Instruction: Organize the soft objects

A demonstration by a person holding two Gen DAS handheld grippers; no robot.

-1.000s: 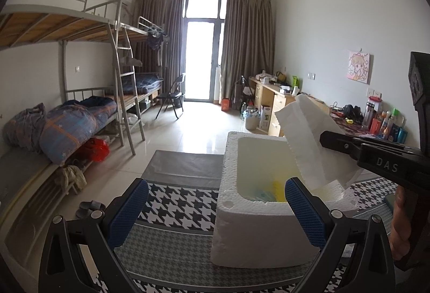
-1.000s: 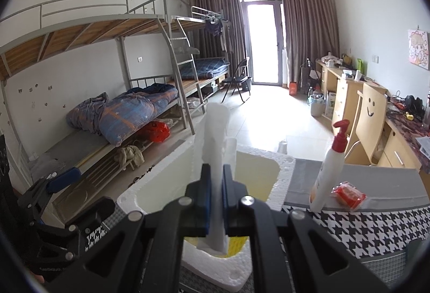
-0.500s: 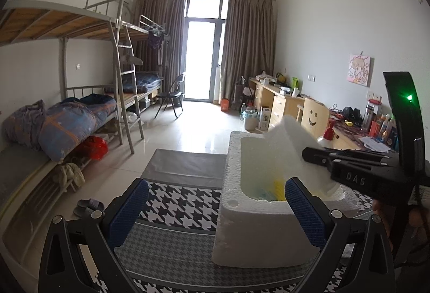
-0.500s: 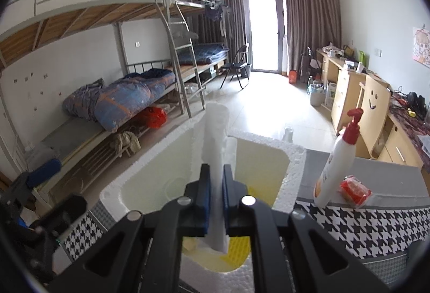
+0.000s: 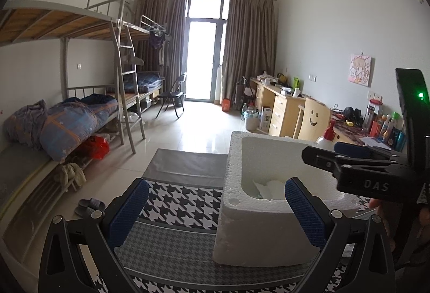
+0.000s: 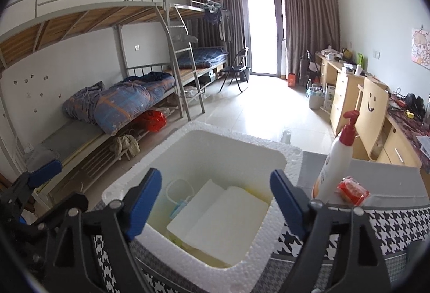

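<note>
A white foam box stands on the houndstooth table cloth; it also shows in the left wrist view. A folded white soft pad lies inside it on yellow and blue items, also seen in the left wrist view. My right gripper is open and empty, just above the box opening; it shows in the left wrist view over the box's right side. My left gripper is open and empty, in front of the box's left corner.
A white pump bottle with a red top and a red packet stand on the table right of the box. Bunk beds line the left wall, desks the right wall.
My right gripper was shut on the white pad above the box. It lowered the pad, opened and let it go; the pad now lies inside the box. The left gripper stayed open.
</note>
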